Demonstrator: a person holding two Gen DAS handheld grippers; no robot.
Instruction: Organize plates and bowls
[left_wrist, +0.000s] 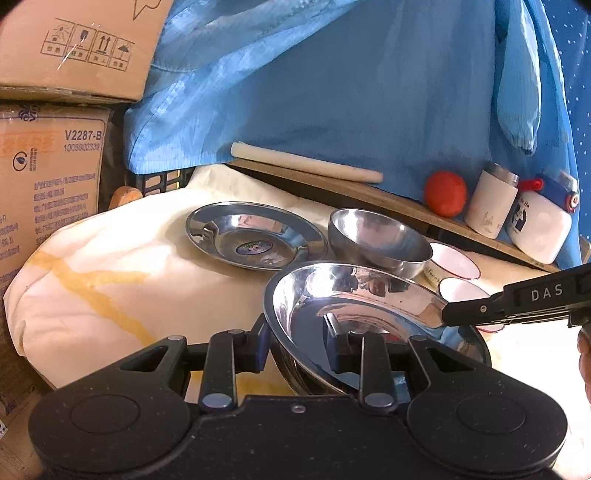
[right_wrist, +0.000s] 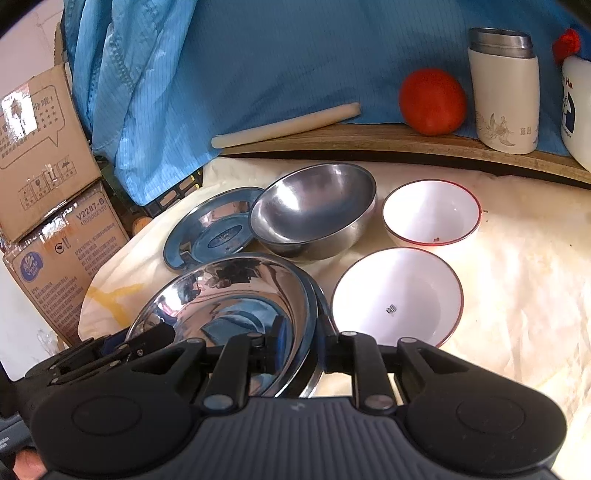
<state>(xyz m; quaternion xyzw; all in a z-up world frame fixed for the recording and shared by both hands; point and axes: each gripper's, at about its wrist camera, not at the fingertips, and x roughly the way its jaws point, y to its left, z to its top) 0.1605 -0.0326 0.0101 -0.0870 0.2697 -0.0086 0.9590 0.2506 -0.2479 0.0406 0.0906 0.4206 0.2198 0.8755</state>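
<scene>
1. Stainless steel plate (left_wrist: 369, 314), the near one, is clamped at opposite rims by the left gripper (left_wrist: 301, 349) and the right gripper (right_wrist: 301, 349), above the cream cloth (right_wrist: 517, 277).
2. A second steel plate (right_wrist: 210, 229) is seen behind it, beside a steel bowl (right_wrist: 314, 206).
3. Two red-rimmed white bowls (right_wrist: 399, 295) are set to the right.

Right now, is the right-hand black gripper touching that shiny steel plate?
Touching. The right wrist view shows the right gripper with one finger on each side of the shiny steel plate's rim, clamping it.
</scene>
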